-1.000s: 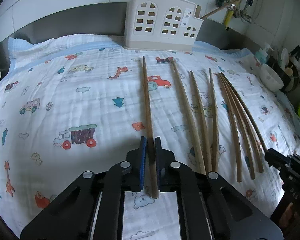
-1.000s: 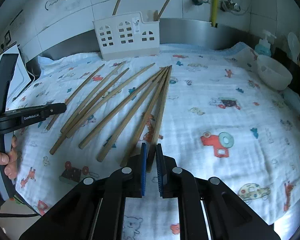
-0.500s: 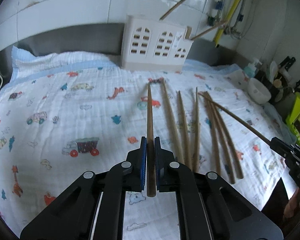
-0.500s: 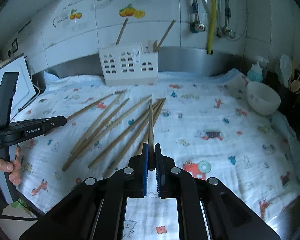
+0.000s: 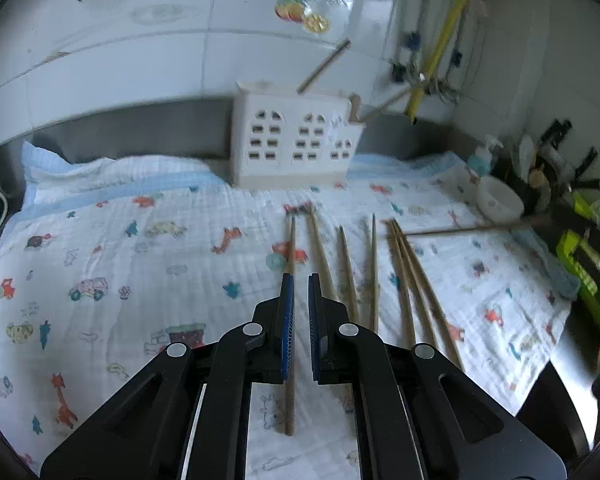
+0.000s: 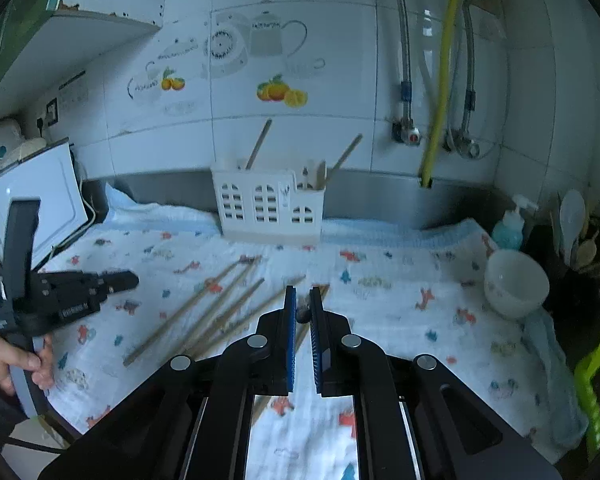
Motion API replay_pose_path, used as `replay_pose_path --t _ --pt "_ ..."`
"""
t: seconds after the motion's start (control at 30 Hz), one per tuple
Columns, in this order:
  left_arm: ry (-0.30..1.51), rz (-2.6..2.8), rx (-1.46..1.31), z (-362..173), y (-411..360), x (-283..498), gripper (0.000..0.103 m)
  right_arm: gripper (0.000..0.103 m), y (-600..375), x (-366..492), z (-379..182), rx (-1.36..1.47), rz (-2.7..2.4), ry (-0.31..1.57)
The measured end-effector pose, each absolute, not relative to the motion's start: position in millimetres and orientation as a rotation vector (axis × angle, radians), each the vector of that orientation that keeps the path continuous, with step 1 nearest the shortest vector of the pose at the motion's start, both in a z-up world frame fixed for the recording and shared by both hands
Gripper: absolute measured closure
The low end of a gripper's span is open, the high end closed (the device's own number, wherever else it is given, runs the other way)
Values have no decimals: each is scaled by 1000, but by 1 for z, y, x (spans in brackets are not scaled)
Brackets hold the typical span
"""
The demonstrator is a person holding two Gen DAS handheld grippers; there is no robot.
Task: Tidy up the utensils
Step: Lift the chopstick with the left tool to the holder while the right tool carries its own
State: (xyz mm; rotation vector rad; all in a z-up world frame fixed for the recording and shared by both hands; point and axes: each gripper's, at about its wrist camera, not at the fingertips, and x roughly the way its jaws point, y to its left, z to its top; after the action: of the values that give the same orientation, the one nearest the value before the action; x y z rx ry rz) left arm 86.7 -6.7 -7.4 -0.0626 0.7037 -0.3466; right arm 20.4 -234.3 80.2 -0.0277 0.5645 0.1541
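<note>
Several wooden chopsticks (image 5: pixel 404 280) lie on a cartoon-print cloth (image 5: pixel 120 264). A white utensil holder (image 5: pixel 296 140) stands at the back wall with a few chopsticks in it; it also shows in the right wrist view (image 6: pixel 268 204). My left gripper (image 5: pixel 298 280) is slightly parted, high above the cloth; one chopstick (image 5: pixel 290 340) lies on the cloth under it. My right gripper (image 6: pixel 303 294) is shut on a chopstick (image 6: pixel 302 310) seen end-on between the pads. That chopstick shows blurred at the right of the left wrist view (image 5: pixel 468 230).
A white bowl (image 6: pixel 516 280), a soap bottle (image 6: pixel 510 224) and dark utensil pots stand at the right. A green rack (image 6: pixel 596 364) is at the far right. A white appliance (image 6: pixel 32 196) stands at the left. Pipes run up the tiled wall.
My left gripper let go of its chopstick, which now lies on the cloth, and rose. My right gripper lifted higher with its chopstick, which now points away.
</note>
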Motion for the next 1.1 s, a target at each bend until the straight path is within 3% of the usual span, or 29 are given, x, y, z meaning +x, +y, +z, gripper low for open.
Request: replay_pose_path --t 0.13,0.37,0.53,0.73,0.87,1.1 --pt "772 -342 -30 -25 -8 87 97 96 -235 22 82 -36 155 558" --pt "874 -346 -6 -59 -12 81 79 96 -235 21 82 -39 156 554" --pt "908 -338 2 -72 -14 78 79 96 -234 19 83 -43 154 546" --pt "913 -325 8 -77 -15 76 80 96 -235 19 86 -42 151 541" --pt "905 -290 45 -76 -19 75 98 96 -235 17 90 -41 157 531" --pt "822 -310 -28 -43 -5 75 98 96 -231 21 103 -73 180 518"
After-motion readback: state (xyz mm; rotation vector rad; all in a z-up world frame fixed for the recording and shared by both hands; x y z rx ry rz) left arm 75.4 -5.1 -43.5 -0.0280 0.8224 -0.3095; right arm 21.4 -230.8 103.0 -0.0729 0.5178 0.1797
